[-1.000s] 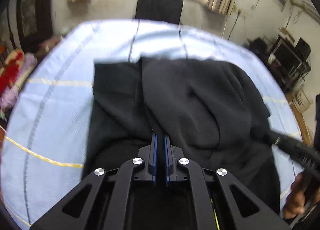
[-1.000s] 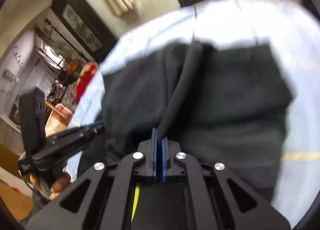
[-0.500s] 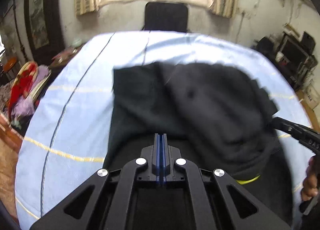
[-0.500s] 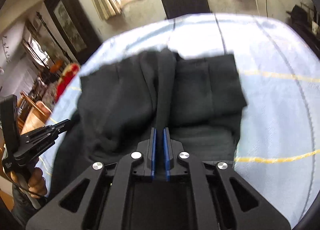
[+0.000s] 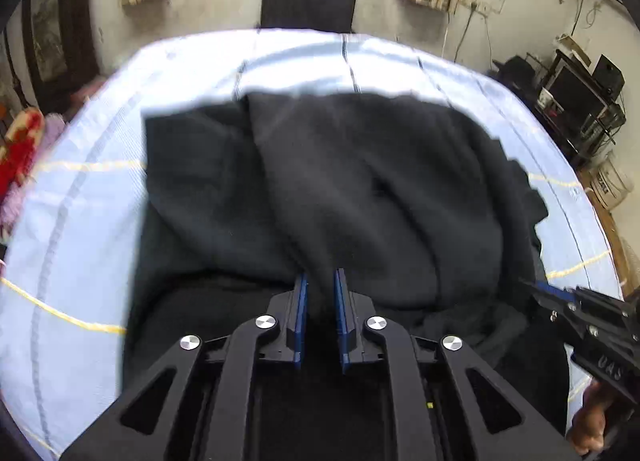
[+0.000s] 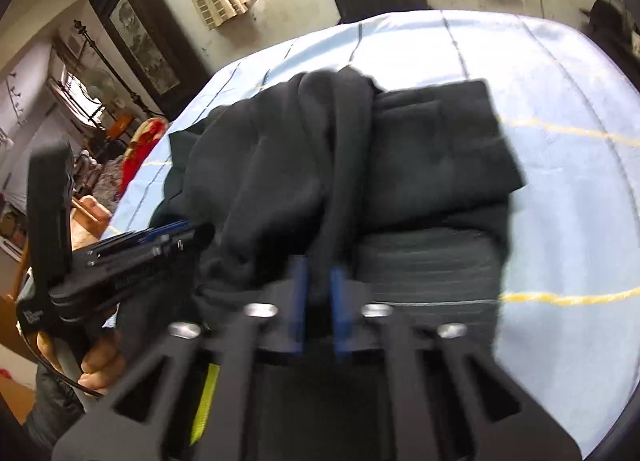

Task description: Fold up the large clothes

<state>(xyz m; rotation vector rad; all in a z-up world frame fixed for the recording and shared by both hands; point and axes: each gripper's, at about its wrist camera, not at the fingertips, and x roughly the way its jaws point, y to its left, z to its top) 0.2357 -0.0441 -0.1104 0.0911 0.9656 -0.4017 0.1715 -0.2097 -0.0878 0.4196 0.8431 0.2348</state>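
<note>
- Since a second ago, both claws have sunk toward the worktop, and the raised black fabric has come down with them onto the rest of the garment.
- Left claw [image 5: 320,293]: its jaws, pressed together a moment earlier, are opening, with a ridge of the black garment [image 5: 360,189] between the blue pads; whether the pads press on it at this instant is hard to say.
- Right claw [image 6: 318,293]: motion-blurred in its own view, but a thick roll of the same cloth runs into the narrow gap between its pads, so it reads as clamped on the fabric.
- Garment: heaped in layers on the pale-blue striped worktop [image 5: 80,221], a flatter folded panel showing on one flank, the bulky folded-over part on top.
- Key relation: the cloth lies straight ahead of both claws, its folded edge running side to side between them; each claw holds the near edge, the left one nearer to letting go.
- Likely next: release, then smoothing or a further fold.
</note>
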